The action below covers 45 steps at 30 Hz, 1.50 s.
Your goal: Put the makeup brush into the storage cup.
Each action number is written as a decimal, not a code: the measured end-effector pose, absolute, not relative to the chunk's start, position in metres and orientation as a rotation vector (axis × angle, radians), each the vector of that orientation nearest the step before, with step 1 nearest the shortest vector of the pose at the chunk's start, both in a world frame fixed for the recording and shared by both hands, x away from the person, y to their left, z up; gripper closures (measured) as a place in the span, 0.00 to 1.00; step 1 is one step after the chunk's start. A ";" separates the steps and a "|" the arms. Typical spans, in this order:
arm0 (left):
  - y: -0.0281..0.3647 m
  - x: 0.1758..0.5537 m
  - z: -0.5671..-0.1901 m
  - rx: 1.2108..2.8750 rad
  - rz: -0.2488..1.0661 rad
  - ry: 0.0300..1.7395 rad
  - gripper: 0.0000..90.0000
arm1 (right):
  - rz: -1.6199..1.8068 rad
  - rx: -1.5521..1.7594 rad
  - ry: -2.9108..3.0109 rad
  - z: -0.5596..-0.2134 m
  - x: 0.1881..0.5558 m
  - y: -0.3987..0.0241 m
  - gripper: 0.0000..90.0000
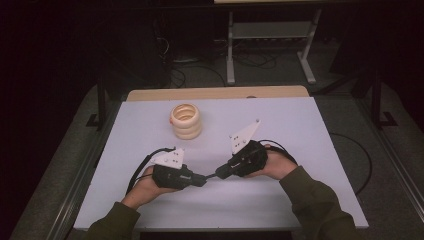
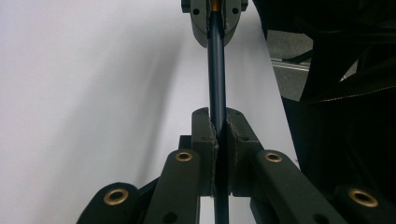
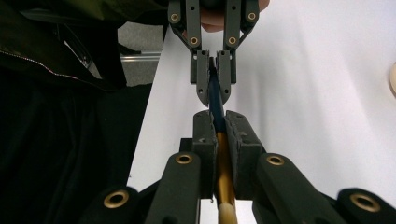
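A slim pen, dark barrel with gold end, hangs above the table, pinched by both the left tool and right tool. It's light, rigid, slick (grip each end squarely).

A slim pen runs dark blue at one end and gold at the other. Both tongs are matt black with brass-coloured rivets. The table is plain white; the stacked rings are cream; the sleeves are olive green.

glossy blue-and-gold pen, matt white table.
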State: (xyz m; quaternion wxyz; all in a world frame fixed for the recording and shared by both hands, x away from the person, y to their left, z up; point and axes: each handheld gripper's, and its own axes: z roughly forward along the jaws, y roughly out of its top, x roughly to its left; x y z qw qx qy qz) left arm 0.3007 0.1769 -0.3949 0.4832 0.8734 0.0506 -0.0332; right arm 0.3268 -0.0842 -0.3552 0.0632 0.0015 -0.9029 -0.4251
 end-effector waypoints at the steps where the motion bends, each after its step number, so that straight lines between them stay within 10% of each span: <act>1: 0.177 0.300 -0.395 2.130 -0.089 0.130 0.90 | -1.272 0.006 -2.738 -0.354 0.327 -0.084 0.92; 16: 0.173 0.301 -0.395 2.138 -0.078 0.166 0.70 | -1.009 0.046 -2.881 -0.328 0.328 -0.069 0.92; 45: 0.158 0.305 -0.383 2.178 -0.072 0.153 0.79 | -0.810 0.106 -2.938 -0.329 0.330 -0.039 0.92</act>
